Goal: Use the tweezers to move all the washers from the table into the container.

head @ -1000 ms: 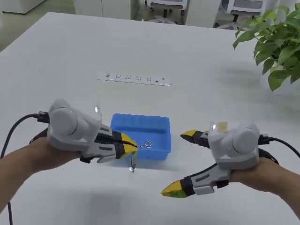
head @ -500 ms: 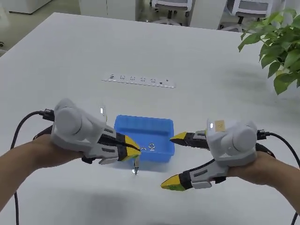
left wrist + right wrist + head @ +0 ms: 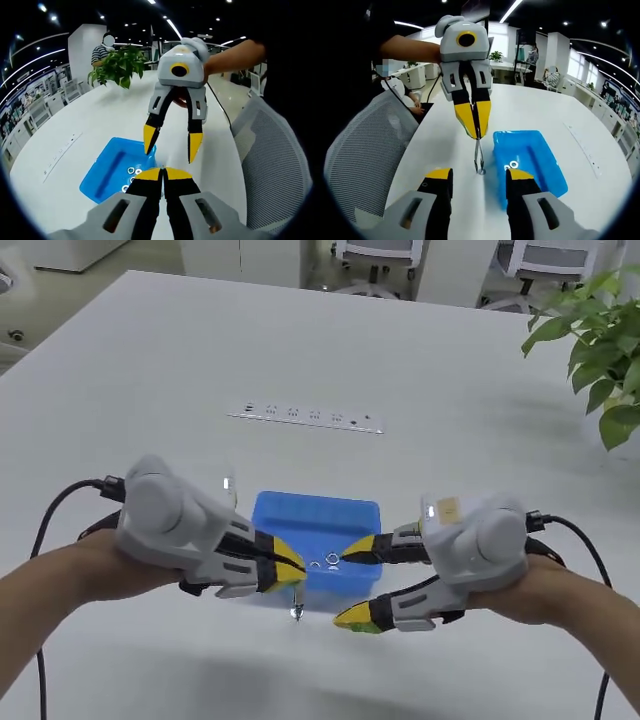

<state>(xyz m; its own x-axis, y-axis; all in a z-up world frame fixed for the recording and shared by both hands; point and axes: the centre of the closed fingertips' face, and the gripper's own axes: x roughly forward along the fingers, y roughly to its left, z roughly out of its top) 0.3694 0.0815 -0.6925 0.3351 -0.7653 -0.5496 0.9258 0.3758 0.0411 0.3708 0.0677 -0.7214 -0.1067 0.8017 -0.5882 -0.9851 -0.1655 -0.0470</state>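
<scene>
1. Here, the white table (image 3: 420, 370) is spreading out under both pairs of jaws, and it is carrying the main risk as I judge it. The tweezers' tips are hanging outside the container's near wall, so anything slipping from them would be landing on bare tabletop, not inside.
2. The blue container (image 3: 318, 512) is sitting just beyond the left gripper's jaw tips and beside one jaw of the right gripper. A careless sweep of either gripper would be nudging its wall and shifting it.
3. The right gripper (image 3: 342, 588) is standing with its jaws spread wide apart, gripping nothing. Its gap is facing the tweezers' lower end, and closing from here risks knocking the tool askew.
4. The left gripper (image 3: 292, 562) is clamping its jaws together on the upper end of the tweezers.
5. The tweezers (image 3: 479, 155) are hanging directly below the left jaws, just ahead of the gap between the right jaws. Their long axis is running near upright, with the tips pointing down at the tabletop.
6. The washers (image 3: 514, 164) are lying inside the container, off to one side of the tweezers' tips. A small ring-like glint is showing at the tips, but I cannot tell whether they are pinching a washer.
</scene>
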